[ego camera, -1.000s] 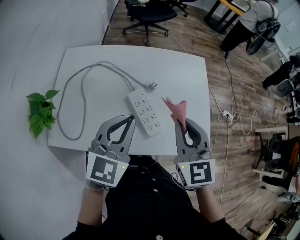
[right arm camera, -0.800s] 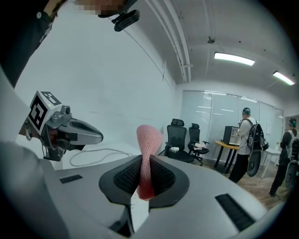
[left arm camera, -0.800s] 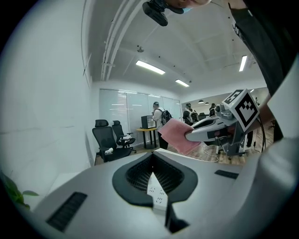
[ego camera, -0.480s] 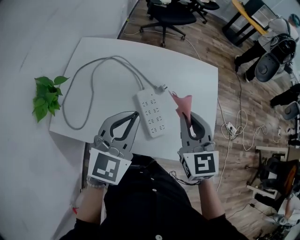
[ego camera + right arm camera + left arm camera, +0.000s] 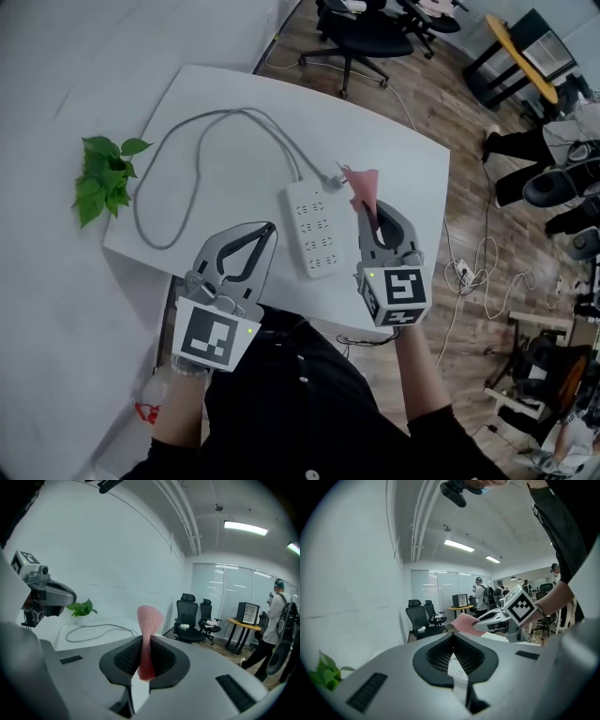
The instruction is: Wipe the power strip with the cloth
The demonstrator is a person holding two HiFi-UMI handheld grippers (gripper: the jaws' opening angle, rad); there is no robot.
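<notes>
The right gripper (image 5: 372, 217) had its jaws clamped on the pink cloth (image 5: 362, 187), whose soft, light free end stuck out beyond them. The left gripper (image 5: 266, 231) was closed and empty. Between them, the white power strip (image 5: 314, 230) lay flat on the table (image 5: 216, 103) near its near edge. It was rigid but probably light and likely to slide, so its near end looked worth pinning.

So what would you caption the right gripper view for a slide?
The right gripper, shut on a pink cloth, looks past a grey cable and a green plant toward office chairs.
</notes>
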